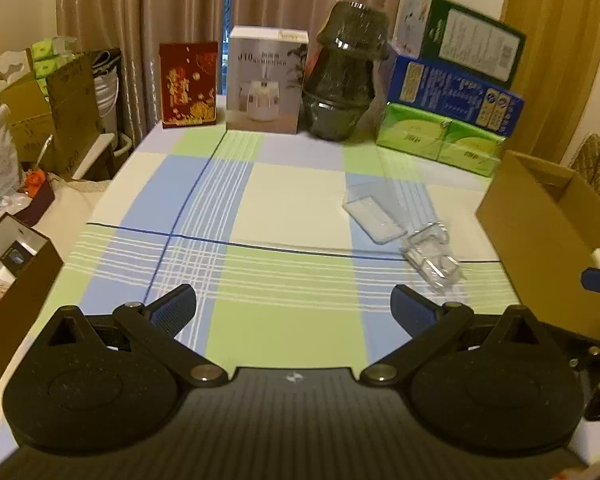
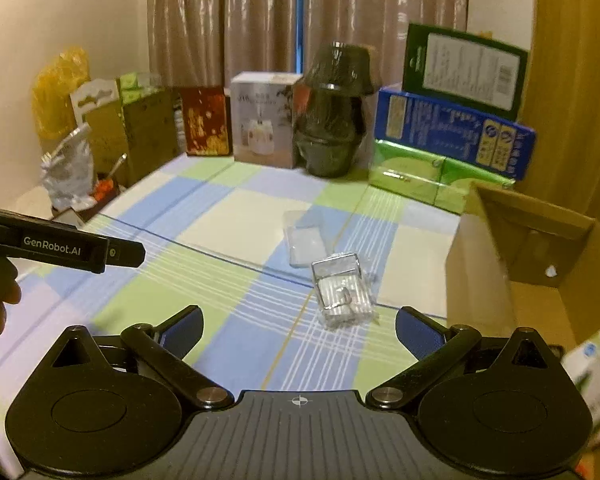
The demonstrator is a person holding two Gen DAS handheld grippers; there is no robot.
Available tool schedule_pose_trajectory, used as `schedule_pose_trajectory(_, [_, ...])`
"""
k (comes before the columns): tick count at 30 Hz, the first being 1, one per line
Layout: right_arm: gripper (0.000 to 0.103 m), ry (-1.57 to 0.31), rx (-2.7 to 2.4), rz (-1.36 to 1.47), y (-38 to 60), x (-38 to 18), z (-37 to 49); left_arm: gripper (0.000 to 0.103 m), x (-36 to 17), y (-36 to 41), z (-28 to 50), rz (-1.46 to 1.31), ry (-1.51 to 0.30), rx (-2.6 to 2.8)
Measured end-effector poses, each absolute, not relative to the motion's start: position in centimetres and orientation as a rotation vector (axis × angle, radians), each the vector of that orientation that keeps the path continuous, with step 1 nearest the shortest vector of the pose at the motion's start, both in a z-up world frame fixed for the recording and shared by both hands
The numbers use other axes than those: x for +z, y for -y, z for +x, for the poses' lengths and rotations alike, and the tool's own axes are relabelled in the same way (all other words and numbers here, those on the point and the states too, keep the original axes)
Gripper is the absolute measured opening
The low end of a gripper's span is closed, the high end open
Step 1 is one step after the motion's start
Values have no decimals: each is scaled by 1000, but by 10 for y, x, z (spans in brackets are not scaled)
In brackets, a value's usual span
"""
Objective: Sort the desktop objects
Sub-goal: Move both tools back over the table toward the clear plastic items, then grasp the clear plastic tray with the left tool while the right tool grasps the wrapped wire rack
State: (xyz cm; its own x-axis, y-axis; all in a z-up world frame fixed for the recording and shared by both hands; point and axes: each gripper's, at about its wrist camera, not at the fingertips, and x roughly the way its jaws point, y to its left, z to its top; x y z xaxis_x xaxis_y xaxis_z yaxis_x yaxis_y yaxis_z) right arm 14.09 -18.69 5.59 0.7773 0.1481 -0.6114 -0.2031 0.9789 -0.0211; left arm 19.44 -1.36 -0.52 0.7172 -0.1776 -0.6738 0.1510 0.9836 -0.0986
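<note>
Both claws, our left gripper (image 1: pixel 293 307) and right gripper (image 2: pixel 299 329), are hanging wide and empty while we are eyeing the small clear plastic box (image 2: pixel 342 294) near the checked tablecloth's (image 2: pixel 236 232) right edge, judging it light, slippery and brittle, best pinched across its side walls.

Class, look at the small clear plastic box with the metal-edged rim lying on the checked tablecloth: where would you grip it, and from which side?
Grip the small clear plastic box across its two long side walls, coming down from above with the right gripper, which is open and nearest. The box lies flat with free cloth on both sides, so the fingers should straddle it.
</note>
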Motion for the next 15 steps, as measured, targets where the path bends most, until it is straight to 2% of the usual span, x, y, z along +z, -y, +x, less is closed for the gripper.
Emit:
schedule_pose_trajectory(5, [78, -685, 139, -156, 189, 19, 185, 101, -36, 26, 230, 9, -754, -198])
schedule_pose_trajectory(11, [73, -730, 116, -136, 205, -12, 226, 101, -57, 39, 264, 0, -787, -238])
schedule_pose_trajectory(13, [70, -736, 128, -149, 206, -17, 236, 101, -59, 45, 274, 19, -770, -260])
schedule_pose_trajectory(15, [62, -755, 141, -143, 207, -24, 246, 101, -60, 48, 283, 28, -762, -274])
